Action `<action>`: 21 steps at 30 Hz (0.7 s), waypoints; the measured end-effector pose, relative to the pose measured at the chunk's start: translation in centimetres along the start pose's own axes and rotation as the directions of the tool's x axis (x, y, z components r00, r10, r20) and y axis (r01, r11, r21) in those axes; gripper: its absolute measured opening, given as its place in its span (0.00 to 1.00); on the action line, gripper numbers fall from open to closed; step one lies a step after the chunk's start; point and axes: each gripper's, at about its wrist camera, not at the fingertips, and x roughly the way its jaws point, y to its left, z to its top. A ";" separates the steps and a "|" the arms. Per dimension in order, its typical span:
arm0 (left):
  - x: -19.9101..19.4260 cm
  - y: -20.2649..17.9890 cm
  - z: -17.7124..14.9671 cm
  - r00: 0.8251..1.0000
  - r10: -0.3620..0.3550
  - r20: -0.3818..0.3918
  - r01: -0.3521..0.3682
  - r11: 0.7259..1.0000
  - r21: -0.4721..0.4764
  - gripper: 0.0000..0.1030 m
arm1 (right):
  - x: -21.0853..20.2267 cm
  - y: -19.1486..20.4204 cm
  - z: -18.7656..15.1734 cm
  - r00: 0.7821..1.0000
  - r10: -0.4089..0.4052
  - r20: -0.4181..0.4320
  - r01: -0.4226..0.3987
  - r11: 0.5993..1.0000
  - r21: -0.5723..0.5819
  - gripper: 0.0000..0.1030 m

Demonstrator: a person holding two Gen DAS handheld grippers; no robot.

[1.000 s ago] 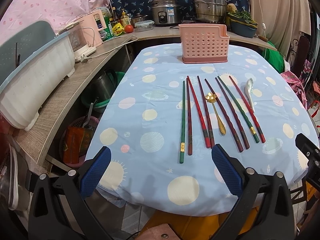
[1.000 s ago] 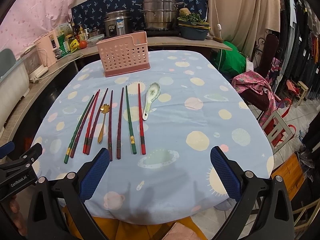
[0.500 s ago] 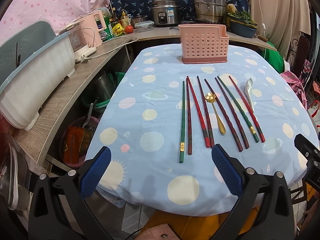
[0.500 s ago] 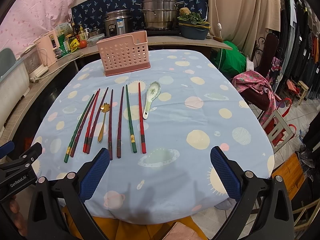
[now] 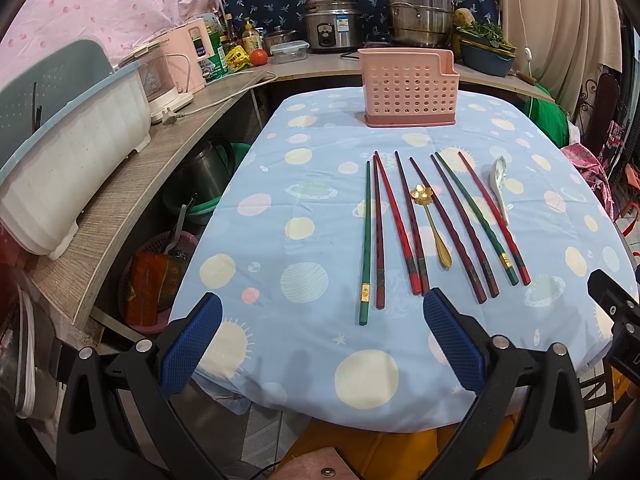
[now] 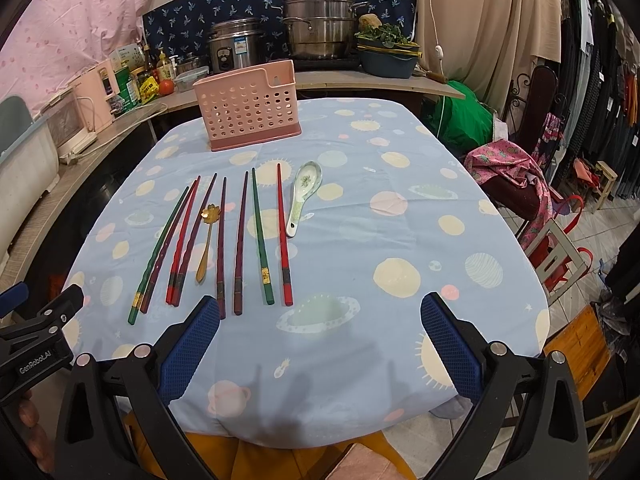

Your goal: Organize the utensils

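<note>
Several red, dark red and green chopsticks lie side by side on the blue spotted tablecloth. Among them lies a gold flower-headed spoon, and at their right a white ceramic spoon. A pink perforated utensil holder stands upright at the far end of the table. My left gripper is open and empty over the near table edge, short of the chopstick ends. My right gripper is open and empty near the front edge, right of the chopsticks.
A wooden counter runs along the left with a white tub and a pink appliance. Pots and a rice cooker stand behind the table. Chairs and hanging clothes are to the right.
</note>
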 end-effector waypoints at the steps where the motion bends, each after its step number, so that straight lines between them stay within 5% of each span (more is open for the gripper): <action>1: 0.0 0.0 0.0 1.000 0.000 0.000 0.000 1.000 0.000 0.93 | 0.0 0.0 0.0 1.000 0.000 0.000 0.000 1.000 0.000 0.94; 21: 0.1 0.2 -0.1 1.000 0.000 -0.003 0.000 1.000 -0.004 0.93 | 0.0 0.0 0.0 1.000 0.001 -0.001 -0.001 1.000 0.002 0.94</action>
